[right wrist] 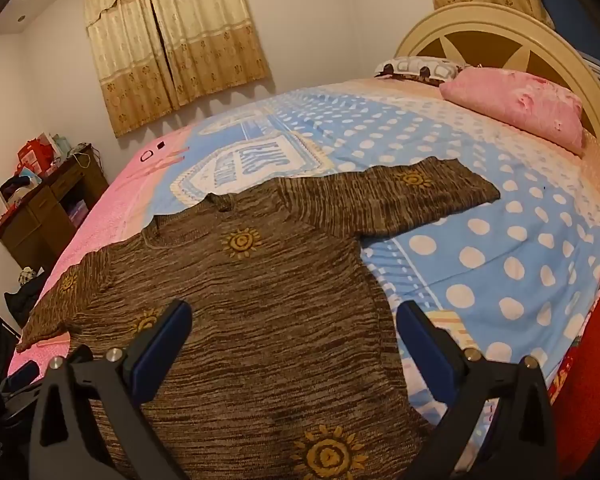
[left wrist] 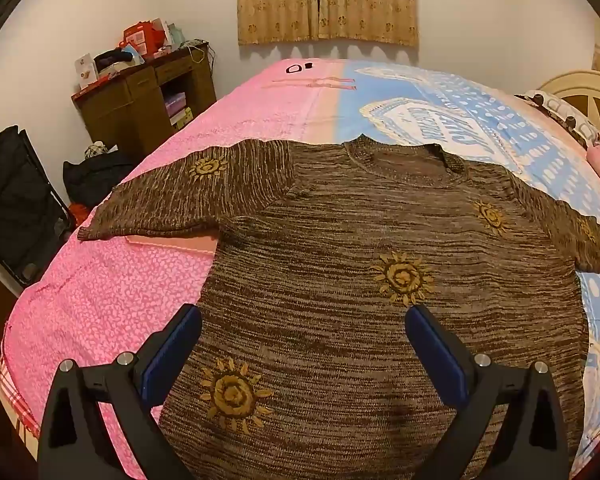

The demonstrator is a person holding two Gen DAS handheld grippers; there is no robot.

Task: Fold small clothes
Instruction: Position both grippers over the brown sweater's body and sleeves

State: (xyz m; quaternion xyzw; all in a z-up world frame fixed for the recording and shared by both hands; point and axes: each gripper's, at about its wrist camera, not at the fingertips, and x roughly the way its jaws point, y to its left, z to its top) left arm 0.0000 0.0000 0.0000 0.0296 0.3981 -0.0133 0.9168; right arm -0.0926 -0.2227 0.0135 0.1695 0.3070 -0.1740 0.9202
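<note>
Sweater (left wrist: 340,280) lies flat, front up, on the bed (left wrist: 100,300), both sleeves spread out to the sides, collar toward the far edge. Brown knit with yellow sun motifs. Its left part sits on the pink part of the cover, its right part on the blue polka-dot part.

Left gripper (left wrist: 303,344) hovers over the lower hem area, angled down and forward, fingers spread wide, holding nothing. Left finger sits over the sweater's left edge.

Right gripper (right wrist: 294,340) is in the same pose over the lower right body, fingers wide apart, nothing between them. Right finger is over the blue cover just beside the sweater's side edge.

Pink pillow (right wrist: 516,104) sits at the headboard (right wrist: 480,36), well apart from the sweater.
</note>
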